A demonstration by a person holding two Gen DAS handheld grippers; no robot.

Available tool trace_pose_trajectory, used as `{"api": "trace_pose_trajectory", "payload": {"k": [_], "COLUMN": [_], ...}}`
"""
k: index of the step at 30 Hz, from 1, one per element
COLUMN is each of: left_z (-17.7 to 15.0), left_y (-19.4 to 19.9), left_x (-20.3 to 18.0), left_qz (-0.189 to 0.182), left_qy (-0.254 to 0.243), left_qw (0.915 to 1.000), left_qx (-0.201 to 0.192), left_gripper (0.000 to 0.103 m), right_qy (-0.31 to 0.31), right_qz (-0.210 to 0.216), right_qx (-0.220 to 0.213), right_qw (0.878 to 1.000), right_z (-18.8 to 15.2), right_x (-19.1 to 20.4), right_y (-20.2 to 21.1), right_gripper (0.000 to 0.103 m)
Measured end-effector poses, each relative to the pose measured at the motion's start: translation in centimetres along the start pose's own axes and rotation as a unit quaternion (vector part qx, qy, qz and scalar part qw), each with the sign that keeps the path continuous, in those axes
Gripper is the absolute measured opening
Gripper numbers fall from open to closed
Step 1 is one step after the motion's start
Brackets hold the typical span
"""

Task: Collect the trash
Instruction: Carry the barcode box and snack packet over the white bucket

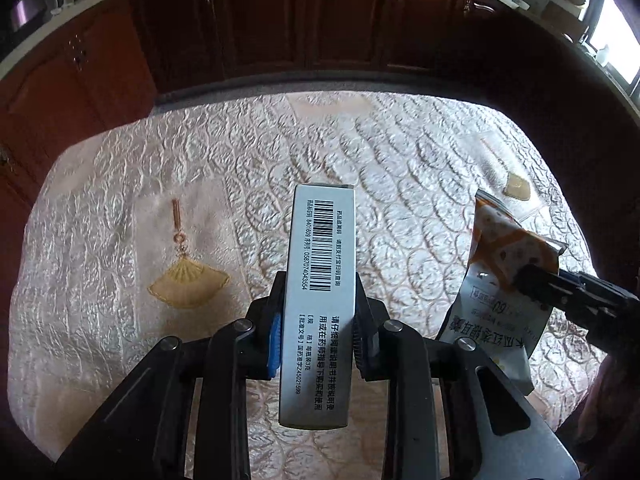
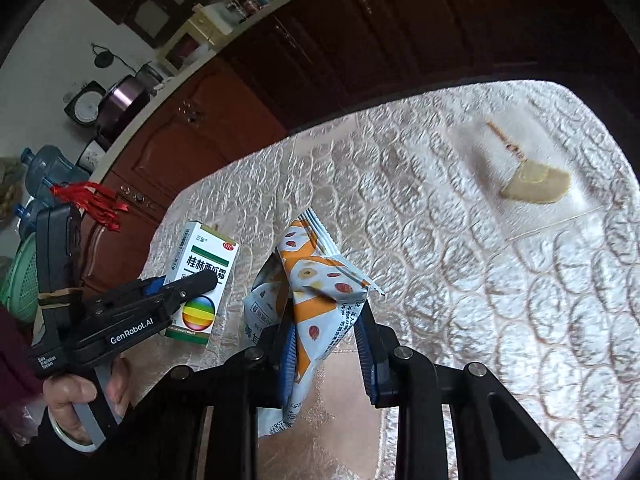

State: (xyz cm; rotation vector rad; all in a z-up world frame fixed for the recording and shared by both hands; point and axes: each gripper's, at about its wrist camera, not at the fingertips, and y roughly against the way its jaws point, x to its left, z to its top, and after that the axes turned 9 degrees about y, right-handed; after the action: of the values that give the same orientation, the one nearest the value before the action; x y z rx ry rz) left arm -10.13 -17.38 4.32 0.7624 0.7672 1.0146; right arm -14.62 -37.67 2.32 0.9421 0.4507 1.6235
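Observation:
My left gripper [image 1: 318, 312] is shut on a white medicine box [image 1: 320, 264] with a barcode side facing up, held above the table. The same box [image 2: 204, 280], with green band and rainbow ball print, shows in the right wrist view between the left gripper's fingers [image 2: 200, 282]. My right gripper [image 2: 326, 340] is shut on a crumpled orange-and-white snack wrapper [image 2: 316, 284], held above the table. The wrapper [image 1: 500, 276] and the right gripper [image 1: 532, 280] also show at the right of the left wrist view.
The round table wears a shiny embossed cloth [image 1: 400, 184] with gold fan motifs [image 1: 188, 284] [image 2: 536, 184]. Dark red wooden cabinets [image 1: 280, 20] run behind it. A green basket [image 2: 18, 280], water bottles [image 2: 44, 172] and a pot [image 2: 120, 100] stand at the left.

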Motion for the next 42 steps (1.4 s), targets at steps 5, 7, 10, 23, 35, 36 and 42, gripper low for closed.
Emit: {"api": "trace_pose_trajectory", "payload": {"k": [5,7,10,23,35,36,42], "left_z": [0.1,0.2,0.4,0.7,0.4,0.4,0.1], "left_y": [0.8,1.0,1.2,2.1,1.3,1.2,0.4], "left_x": [-0.8,-1.4,-2.4,-9.3,-20.9,-22.1,-27.9], "left_qz": [-0.004,-0.006,-0.009,-0.041,-0.104,-0.109,-0.139], "left_qy": [-0.007,-0.010,-0.017,-0.066,-0.142,-0.149,-0.181], "left_qw": [0.9999,0.9999,0.9997,0.9968,0.9843,0.9827,0.9737], "left_qx": [-0.008,-0.011,-0.015,-0.017,-0.002,-0.001,0.006], "left_gripper": [0.025,0.025,0.025,0.025,0.025,0.025,0.025], "right_qy": [0.000,0.000,-0.002,-0.021,-0.095,-0.102,-0.139], "right_qz": [-0.005,-0.006,-0.010,-0.040,-0.107,-0.116,-0.161], "right_qx": [-0.012,-0.017,-0.020,-0.053,-0.102,-0.105,-0.122], "right_qw": [1.000,1.000,1.000,0.998,0.984,0.982,0.969], "right_z": [0.3,0.3,0.3,-0.4,-3.4,-3.8,-5.7], "right_x": [-0.5,-0.8,-1.4,-5.6,-14.4,-15.2,-19.0], "right_y": [1.4,2.1,3.0,7.9,16.0,16.7,20.2], "right_gripper": [0.026,0.026,0.026,0.026,0.026,0.026,0.026]}}
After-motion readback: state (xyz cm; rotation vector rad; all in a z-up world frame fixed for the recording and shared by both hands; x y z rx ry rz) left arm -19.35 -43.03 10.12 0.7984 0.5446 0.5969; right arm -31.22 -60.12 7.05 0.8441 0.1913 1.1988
